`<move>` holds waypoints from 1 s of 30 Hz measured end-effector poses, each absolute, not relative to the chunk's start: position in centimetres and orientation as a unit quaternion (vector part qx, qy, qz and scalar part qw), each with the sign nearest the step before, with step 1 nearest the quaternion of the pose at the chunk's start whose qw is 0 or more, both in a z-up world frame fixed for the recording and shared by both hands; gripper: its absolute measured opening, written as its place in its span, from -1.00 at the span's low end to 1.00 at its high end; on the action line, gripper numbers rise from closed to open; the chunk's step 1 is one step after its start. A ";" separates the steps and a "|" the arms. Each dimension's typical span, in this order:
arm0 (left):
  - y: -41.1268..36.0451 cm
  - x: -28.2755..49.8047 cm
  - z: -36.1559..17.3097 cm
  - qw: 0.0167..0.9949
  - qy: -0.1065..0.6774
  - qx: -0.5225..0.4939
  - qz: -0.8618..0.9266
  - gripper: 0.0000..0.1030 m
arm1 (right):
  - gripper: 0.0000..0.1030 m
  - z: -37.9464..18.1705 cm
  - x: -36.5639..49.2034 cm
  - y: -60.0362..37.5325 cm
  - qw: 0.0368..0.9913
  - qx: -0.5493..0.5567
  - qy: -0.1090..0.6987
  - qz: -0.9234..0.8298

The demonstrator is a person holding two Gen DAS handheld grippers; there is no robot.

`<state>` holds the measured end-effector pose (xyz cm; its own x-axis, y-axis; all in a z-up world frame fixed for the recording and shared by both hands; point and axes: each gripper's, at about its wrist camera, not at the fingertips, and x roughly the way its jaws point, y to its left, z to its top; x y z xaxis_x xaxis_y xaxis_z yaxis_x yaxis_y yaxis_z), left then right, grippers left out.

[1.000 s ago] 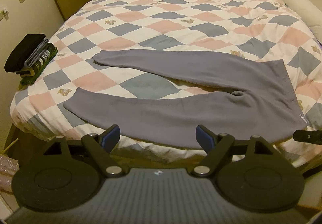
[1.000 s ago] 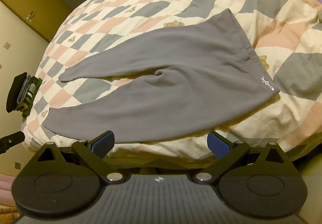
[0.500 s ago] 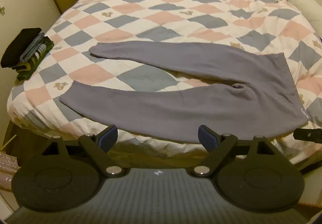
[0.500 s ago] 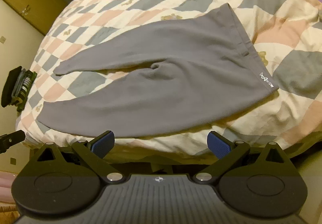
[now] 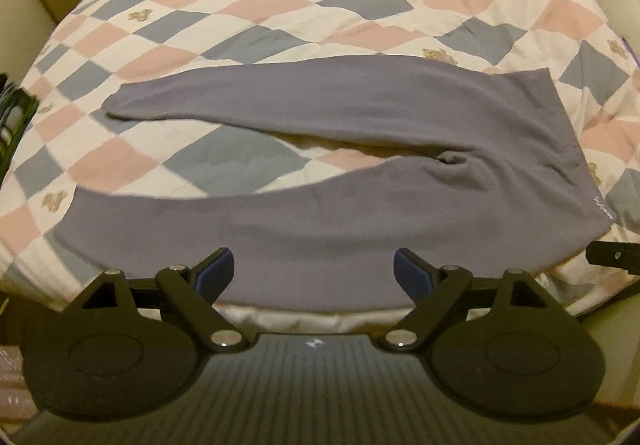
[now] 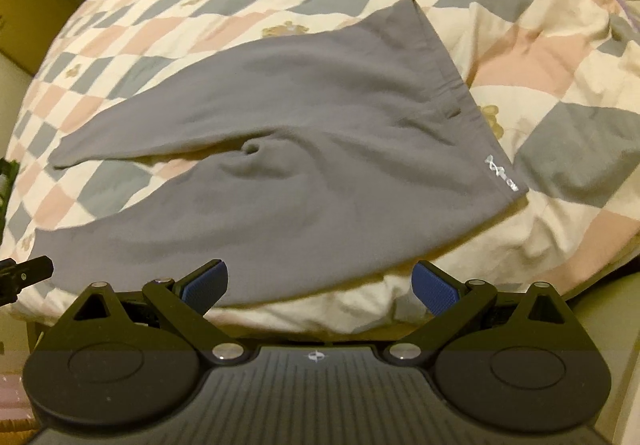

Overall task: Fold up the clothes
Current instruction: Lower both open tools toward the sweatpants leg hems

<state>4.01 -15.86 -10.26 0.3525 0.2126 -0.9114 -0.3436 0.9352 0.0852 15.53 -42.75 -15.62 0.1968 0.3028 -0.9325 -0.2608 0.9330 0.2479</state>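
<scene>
Lying flat on the checkered quilt (image 5: 280, 5), the grey sweatpants (image 5: 320, 229) spread both legs apart, leaving edges reachable; the left gripper (image 5: 314, 271) hovers wide open and empty over the near leg. The right-wrist view shows the right gripper (image 6: 320, 283), likewise open and empty, facing the near leg short of the waistband (image 6: 460, 93).

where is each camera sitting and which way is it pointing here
Left wrist: rides the open left gripper at the bed's near edge, facing the grey trousers on the checked quilt.
Right wrist: rides the open right gripper, facing the waistband end.
Shared: trousers, quilt; each glimpses the other gripper at its side edge.
</scene>
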 end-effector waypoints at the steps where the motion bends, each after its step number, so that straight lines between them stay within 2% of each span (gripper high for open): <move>1: -15.2 5.0 -10.5 0.819 0.546 -0.058 0.167 0.65 | 0.96 -15.9 16.3 -42.3 0.772 0.017 0.610 0.178; 16: -9.4 19.7 -15.7 0.805 0.588 -0.006 0.077 0.65 | 0.96 -19.1 23.8 -38.4 0.752 0.054 0.647 0.113; 21: -8.6 23.5 -17.3 0.805 0.591 0.008 0.051 0.65 | 0.92 -20.3 26.0 -38.1 0.768 0.065 0.627 0.116; 26: -7.7 26.8 -19.0 0.814 0.580 0.007 0.028 0.65 | 0.78 -21.7 28.9 -37.8 0.787 0.074 0.598 0.132; 30: -6.8 29.5 -20.6 0.822 0.568 0.018 0.002 0.56 | 0.78 -22.3 32.3 -37.8 0.796 0.044 0.582 0.161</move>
